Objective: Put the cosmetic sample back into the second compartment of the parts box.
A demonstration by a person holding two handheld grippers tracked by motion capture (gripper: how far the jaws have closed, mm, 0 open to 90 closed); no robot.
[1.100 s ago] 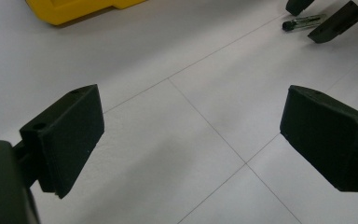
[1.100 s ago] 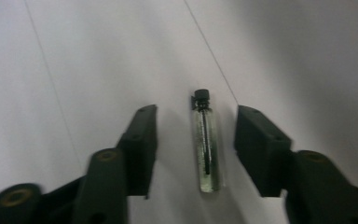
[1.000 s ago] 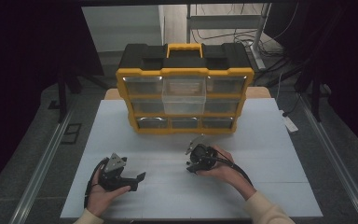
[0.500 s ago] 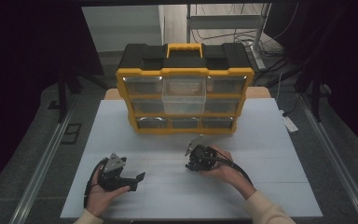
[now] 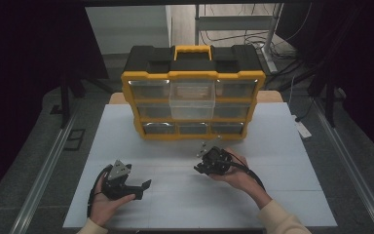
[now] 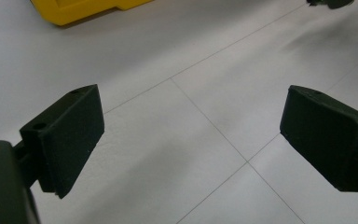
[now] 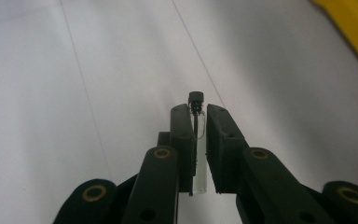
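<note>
My right gripper (image 7: 198,116) is shut on a small clear vial (image 7: 197,154) with a black cap, held just above the white table. From above, the right gripper (image 5: 200,167) sits in a hand a little in front of the yellow and black drawer organizer (image 5: 192,78). The organizer's top middle clear drawer (image 5: 192,100) is pulled out. My left gripper (image 6: 191,135) stands open with nothing between its jaws, low over the table. In the high view the left gripper (image 5: 145,187) is at the front left, pointing right.
The white tabletop (image 5: 272,141) has thin seam lines. A corner of the organizer (image 6: 84,7) shows at the top of the left gripper view. Metal rails (image 5: 44,170) run along both sides of the table. Cables and a shelf frame stand behind.
</note>
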